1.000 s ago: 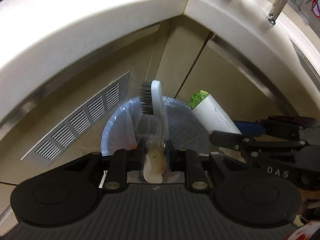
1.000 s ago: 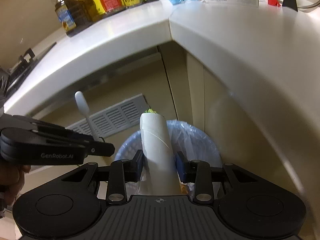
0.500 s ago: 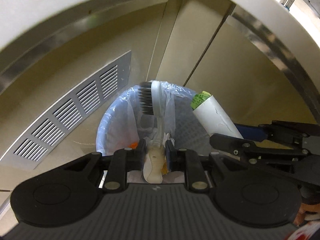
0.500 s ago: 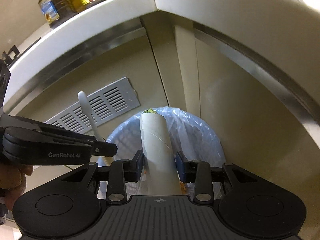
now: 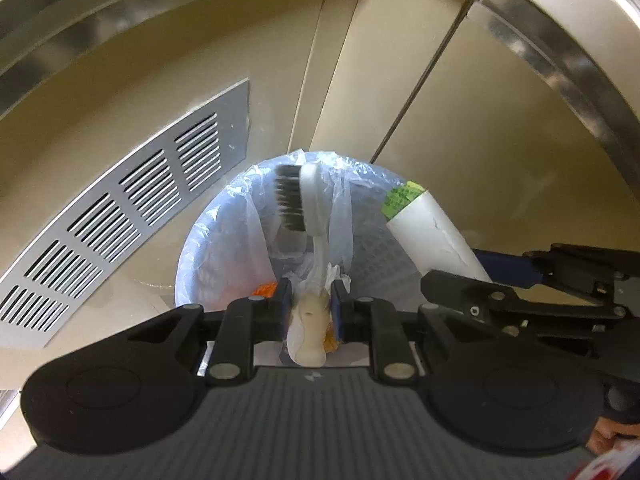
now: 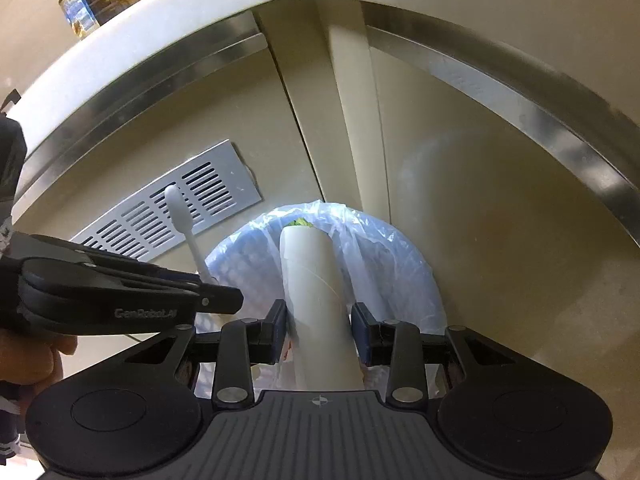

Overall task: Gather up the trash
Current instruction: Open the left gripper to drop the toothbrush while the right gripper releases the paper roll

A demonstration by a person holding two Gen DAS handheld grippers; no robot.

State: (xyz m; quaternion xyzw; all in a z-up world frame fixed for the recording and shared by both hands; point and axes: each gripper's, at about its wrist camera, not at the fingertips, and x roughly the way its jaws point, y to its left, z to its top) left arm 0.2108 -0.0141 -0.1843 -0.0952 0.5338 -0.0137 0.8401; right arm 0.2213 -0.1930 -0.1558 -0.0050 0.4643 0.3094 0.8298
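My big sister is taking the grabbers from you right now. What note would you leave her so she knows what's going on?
Left hand-held gripper: shut on the toothbrush, bristle end out over the bin.
Right hand-held gripper: shut on the white tube, green end pointing forward over the same bin.
The bin is lined with a clear blue bag and stands on the floor in the cabinet corner, next to the metal vent. Some orange scrap already lies inside.
Done: both items picked up and carried above the bin.
Left: open each gripper so the toothbrush and tube fall in. Neither has been released yet.
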